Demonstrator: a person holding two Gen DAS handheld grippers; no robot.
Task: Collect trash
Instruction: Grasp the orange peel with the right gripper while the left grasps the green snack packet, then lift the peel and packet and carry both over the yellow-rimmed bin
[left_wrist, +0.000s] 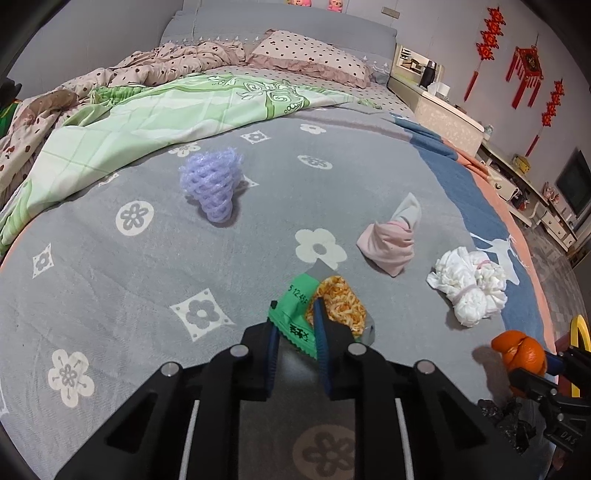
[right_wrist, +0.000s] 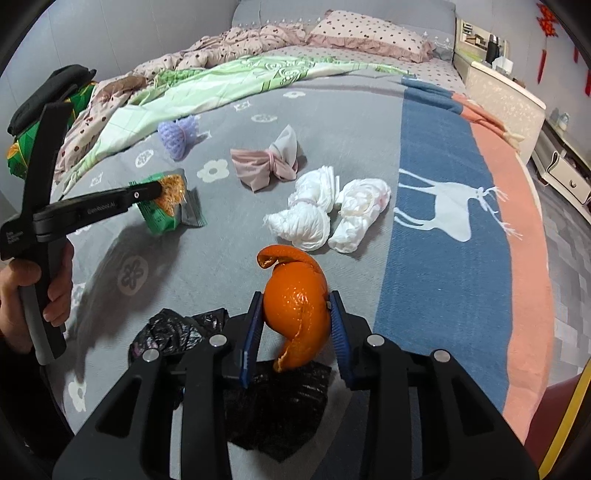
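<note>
Black bin bag (right_wrist: 273, 402) lies crumpled on the bed (right_wrist: 332, 110) right under the right claw (right_wrist: 295, 325), probably so the trash can drop straight in. That claw is clenched on the orange peel (right_wrist: 295, 306), pads pressing its two sides; the peel stands roughly upright, one curled tip pointing up and left, the other tail hanging down toward the bag. The left claw (left_wrist: 295, 317) grasps the green snack packet (left_wrist: 317, 314) by its near edge, the packet's long axis running away from the camera and slightly right, its torn foil end farthest out. Still lying on the blanket are the purple foam net (left_wrist: 210, 184), the pink cloth bundle (left_wrist: 388, 240) and the white tissue wads (left_wrist: 469, 280)
</note>
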